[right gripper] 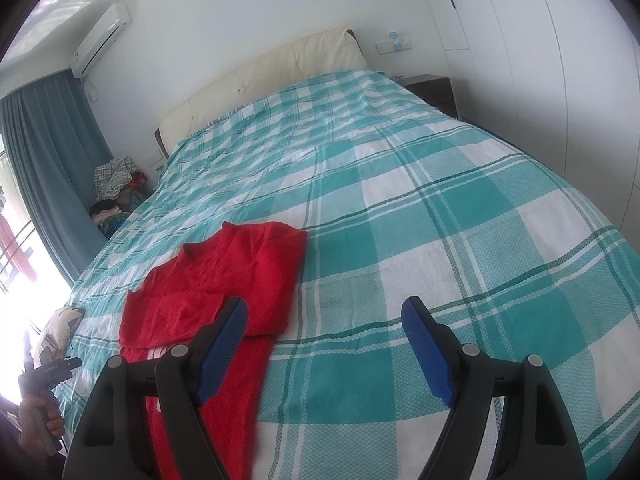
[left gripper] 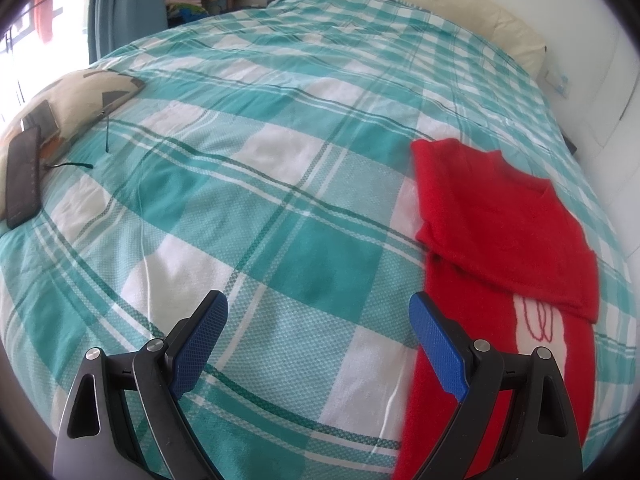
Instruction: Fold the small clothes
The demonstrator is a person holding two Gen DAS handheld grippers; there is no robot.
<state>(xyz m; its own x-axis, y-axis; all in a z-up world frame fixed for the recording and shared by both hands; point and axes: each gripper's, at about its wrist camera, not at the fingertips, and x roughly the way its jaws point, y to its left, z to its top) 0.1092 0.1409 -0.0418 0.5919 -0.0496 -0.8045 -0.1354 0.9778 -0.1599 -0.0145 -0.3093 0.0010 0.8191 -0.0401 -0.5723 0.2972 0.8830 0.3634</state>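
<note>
The red sweater point(right gripper: 216, 280) is laid partly folded on the bed point(right gripper: 440, 220). Both the left gripper point(left gripper: 318, 340) and right gripper point(right gripper: 324, 344) are held wide open, empty. Next, its lower hem should probably be grasped.

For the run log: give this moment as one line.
left gripper: open, empty | right gripper: open, empty | red sweater: partly folded on bed
</note>
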